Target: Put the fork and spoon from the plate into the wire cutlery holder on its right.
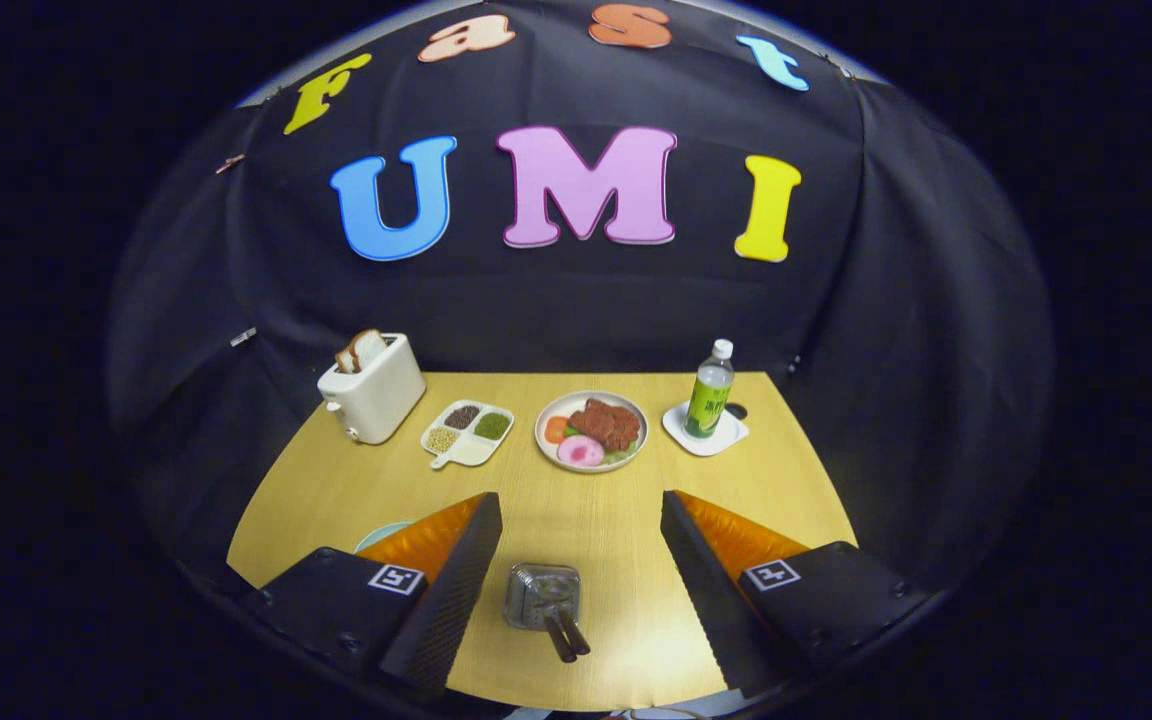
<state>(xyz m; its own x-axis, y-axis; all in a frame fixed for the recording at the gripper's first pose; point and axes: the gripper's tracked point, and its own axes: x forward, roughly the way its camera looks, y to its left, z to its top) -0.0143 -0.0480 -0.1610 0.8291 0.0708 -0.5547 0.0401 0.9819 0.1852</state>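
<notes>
My gripper [581, 498] hangs open above the wooden table [596, 520], its fingers spread wide with nothing held. Between the fingers, close below me, stands the wire cutlery holder [539, 592]. Two dark utensil handles [568, 637] stick out of it, leaning toward me; their heads are hidden inside the holder. To the holder's left, a sliver of a pale blue plate rim [381, 534] peeks out from behind my left finger; the rest of that plate is hidden.
Along the far edge of the table stand a white toaster [373, 397] with bread, a divided tray of grains [467, 432], a plate of food [591, 430] and a green bottle [709, 392] on a white coaster.
</notes>
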